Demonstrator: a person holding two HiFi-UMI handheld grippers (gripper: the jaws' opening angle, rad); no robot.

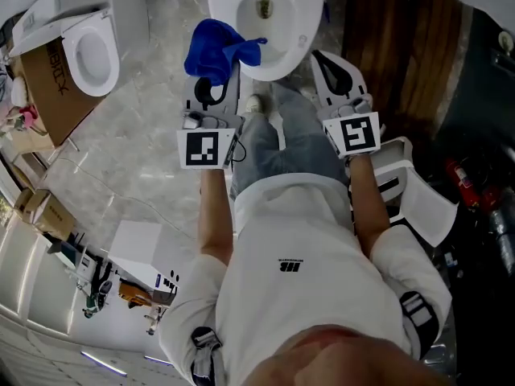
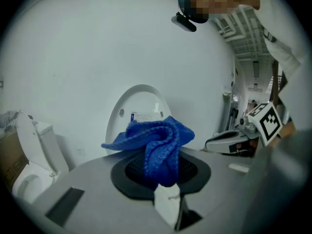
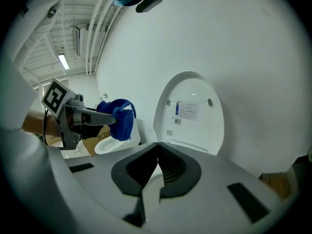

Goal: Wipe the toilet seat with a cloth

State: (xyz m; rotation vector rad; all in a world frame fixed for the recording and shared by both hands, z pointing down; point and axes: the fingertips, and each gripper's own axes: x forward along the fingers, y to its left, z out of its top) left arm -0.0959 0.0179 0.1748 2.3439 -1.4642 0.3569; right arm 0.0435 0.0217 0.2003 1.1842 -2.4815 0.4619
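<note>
The left gripper point(image 1: 211, 95) is clamped on a bunched blue cloth point(image 1: 213, 51), which hides its jaw tips and is held just off the toilet seat's point(image 1: 299, 45) left rim. The right gripper point(image 1: 338, 75) is pinched together on nothing. The raised lid point(image 3: 192, 111) is cut off overhead.

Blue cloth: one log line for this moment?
left gripper: shut on blue cloth | right gripper: fingers shut, empty | toilet lid: up | toilet seat: cloth not on it yet
</note>
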